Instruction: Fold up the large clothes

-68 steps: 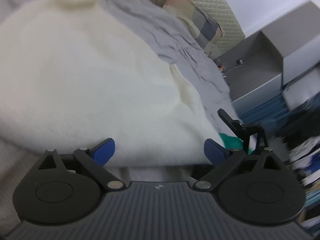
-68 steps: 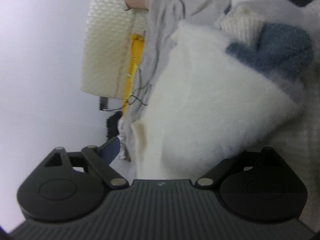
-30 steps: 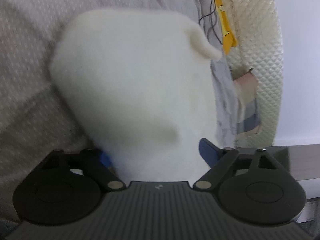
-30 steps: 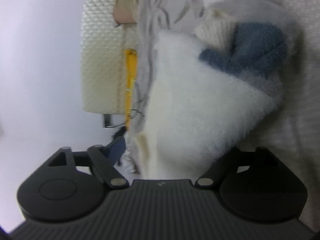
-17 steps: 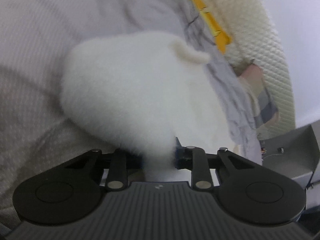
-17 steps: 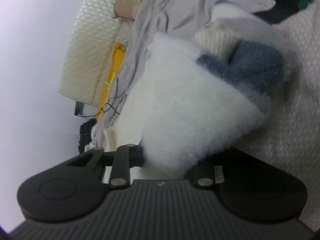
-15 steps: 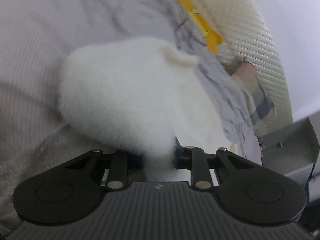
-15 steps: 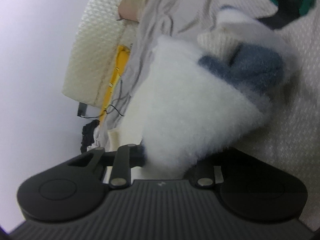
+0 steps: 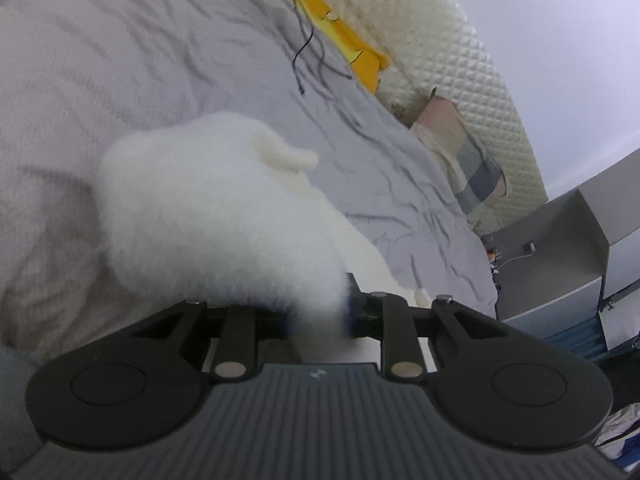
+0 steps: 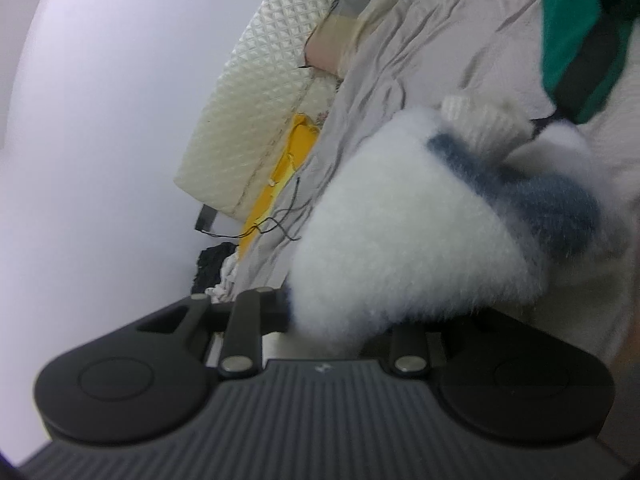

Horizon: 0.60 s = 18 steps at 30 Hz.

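Observation:
A fluffy white fleece garment [image 9: 216, 208] hangs bunched over the bed, lifted off the sheet. My left gripper [image 9: 318, 316] is shut on its near edge, blue pads pressed into the pile. In the right wrist view the same white garment [image 10: 400, 240] shows a blue-grey patch [image 10: 536, 196] and a cream ribbed cuff [image 10: 476, 120]. My right gripper [image 10: 332, 320] is shut on another part of its edge; the fleece hides the right finger.
A grey crumpled sheet [image 9: 392, 184] covers the bed, with a black cable [image 9: 308, 52] and a yellow cloth [image 9: 352, 44] near the quilted cream headboard [image 9: 460, 64]. A checked pillow [image 9: 476, 168] and a grey cabinet [image 9: 560, 248] lie beyond. A green and black garment [image 10: 580, 40] lies at the right.
Both grippers have shut on the white garment's edge and lifted it off the bed. Both views rolled and more of the sheet, headboard and green garment shows.

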{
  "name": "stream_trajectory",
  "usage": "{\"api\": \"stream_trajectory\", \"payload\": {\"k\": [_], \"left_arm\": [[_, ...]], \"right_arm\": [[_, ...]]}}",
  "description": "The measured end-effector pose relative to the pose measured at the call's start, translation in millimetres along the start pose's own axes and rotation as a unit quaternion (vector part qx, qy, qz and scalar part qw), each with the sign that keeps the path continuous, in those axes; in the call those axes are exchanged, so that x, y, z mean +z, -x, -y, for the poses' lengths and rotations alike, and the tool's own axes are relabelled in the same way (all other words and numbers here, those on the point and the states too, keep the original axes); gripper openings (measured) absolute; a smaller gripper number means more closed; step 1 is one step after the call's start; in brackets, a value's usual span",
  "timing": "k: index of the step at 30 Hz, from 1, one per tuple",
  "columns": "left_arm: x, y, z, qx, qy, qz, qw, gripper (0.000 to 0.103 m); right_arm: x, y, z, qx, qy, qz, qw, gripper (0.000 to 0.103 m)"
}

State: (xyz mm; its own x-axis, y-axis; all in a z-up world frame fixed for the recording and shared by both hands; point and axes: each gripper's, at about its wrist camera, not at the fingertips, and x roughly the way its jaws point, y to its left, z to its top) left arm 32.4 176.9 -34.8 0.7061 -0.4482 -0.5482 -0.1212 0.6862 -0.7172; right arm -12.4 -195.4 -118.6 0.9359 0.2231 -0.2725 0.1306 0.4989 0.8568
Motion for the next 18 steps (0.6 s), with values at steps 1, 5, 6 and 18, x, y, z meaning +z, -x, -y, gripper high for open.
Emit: {"api": "stream_trajectory", "payload": {"k": [1,5,6,18], "left_arm": [[-0.7,-0.6,-1.9,0.001,-0.003,-0.002,1.0000,0.027],[4.0,-10.2,-4.1,0.002,-0.008,-0.013,0.9999,0.036],[6.8,-11.8,-3.3,-0.004,-0.013,-0.015,0.9998,0.040],[62.1,-54.0,40.0,-0.033,-0.049,0.005,0.9982,0.055]], "right_arm": [[-0.3,-2.9,0.2,-0.004,0.000,-0.003,1.000,0.034],[5.5,-9.2,3.5,0.003,-0.011,-0.014,1.000,0.038],[6.1,-10.9,2.0,0.007,-0.016,-0.015,1.000,0.041],[62.8,-69.1,-32.7,0.015,-0.006,-0.043,0.999,0.071]]}}
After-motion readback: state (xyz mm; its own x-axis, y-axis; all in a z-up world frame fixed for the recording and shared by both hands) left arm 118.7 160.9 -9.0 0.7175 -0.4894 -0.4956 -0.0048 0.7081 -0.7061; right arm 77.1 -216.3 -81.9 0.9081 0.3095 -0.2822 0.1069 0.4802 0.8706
